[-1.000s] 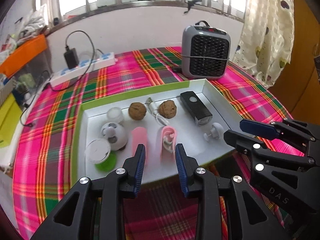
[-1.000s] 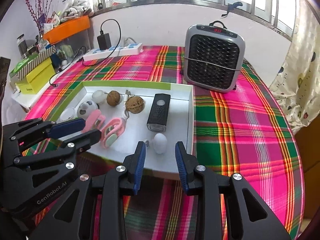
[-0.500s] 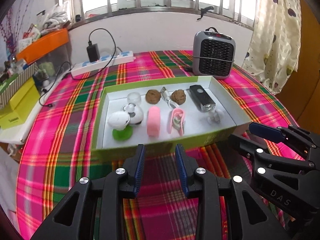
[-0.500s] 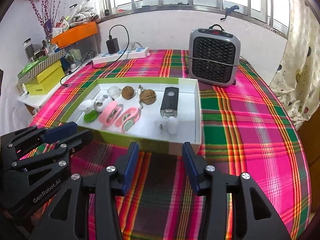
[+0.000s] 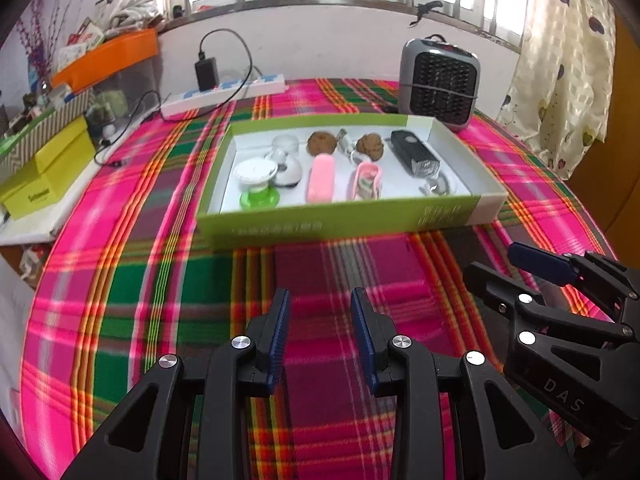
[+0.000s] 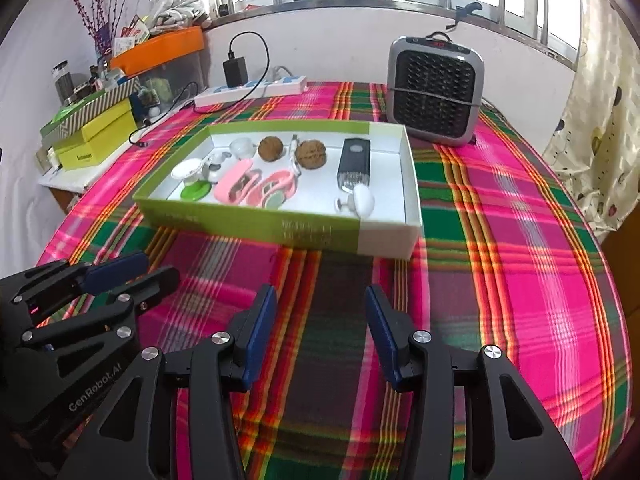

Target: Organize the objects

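Fingers of both grippers hang empty over bare plaid tabletop [image 5: 120, 280] — the left gripper [image 5: 320, 340] part-open, the right gripper [image 6: 320, 336] just widened with nothing between its pads. A second ago both reached into the green box [image 6: 256, 226]; now it lies well ahead of the fingers. The pink case [image 5: 321, 178], black light [image 6: 353, 158] and white knob [image 6: 362, 200] sit inside — likely sorting finished.

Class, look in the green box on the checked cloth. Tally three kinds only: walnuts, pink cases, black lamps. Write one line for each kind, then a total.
Walnuts: 2
Pink cases: 2
Black lamp: 1
Total: 5
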{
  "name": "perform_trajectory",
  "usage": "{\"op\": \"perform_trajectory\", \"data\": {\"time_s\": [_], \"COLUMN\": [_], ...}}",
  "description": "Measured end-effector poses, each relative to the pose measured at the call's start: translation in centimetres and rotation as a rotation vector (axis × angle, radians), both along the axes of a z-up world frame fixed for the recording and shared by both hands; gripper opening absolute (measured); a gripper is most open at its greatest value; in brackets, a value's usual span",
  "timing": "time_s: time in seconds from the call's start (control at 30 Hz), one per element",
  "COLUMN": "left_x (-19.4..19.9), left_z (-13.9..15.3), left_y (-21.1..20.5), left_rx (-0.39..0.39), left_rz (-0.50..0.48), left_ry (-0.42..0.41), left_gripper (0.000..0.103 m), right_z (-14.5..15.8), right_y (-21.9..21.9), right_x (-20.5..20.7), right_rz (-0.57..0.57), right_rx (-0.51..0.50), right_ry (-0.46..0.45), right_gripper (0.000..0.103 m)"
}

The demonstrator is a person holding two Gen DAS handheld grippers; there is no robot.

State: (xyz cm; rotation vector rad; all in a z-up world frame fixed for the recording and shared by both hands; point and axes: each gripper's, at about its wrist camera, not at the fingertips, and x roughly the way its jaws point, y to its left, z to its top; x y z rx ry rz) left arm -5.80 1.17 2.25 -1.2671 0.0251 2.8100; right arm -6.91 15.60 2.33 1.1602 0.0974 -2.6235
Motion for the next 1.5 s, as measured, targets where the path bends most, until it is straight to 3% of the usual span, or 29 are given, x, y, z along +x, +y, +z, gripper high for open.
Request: {"op": "perform_trajectory", "data": {"time_s": [0.53,1.03,1.5], "left_x": [2.2,3.0,3.0], "left_z": [-1.2,-1.4,-1.4], "left_y": [-0.2,0.2,0.2], "left_rx": [-0.002,-0.026,-0.025], "left_rz": [0.032,0.055,0.055], "left_ry": [-0.016,0.013,0.013], "left_gripper": [0.032,0.033,0.033], "right_z": [-1.5,-1.7,-1.7], "right_y": [0.6,0.8,0.9], "right_x": [2.1,3.0,3.0], "right_rz": [-0.030,-0.048,-0.049], "right_rx": [0.033,0.062,0.064], "right_ry": [-0.046,-0.022,-0.022], "right_gripper": [0.056,0.064,0.065]}}
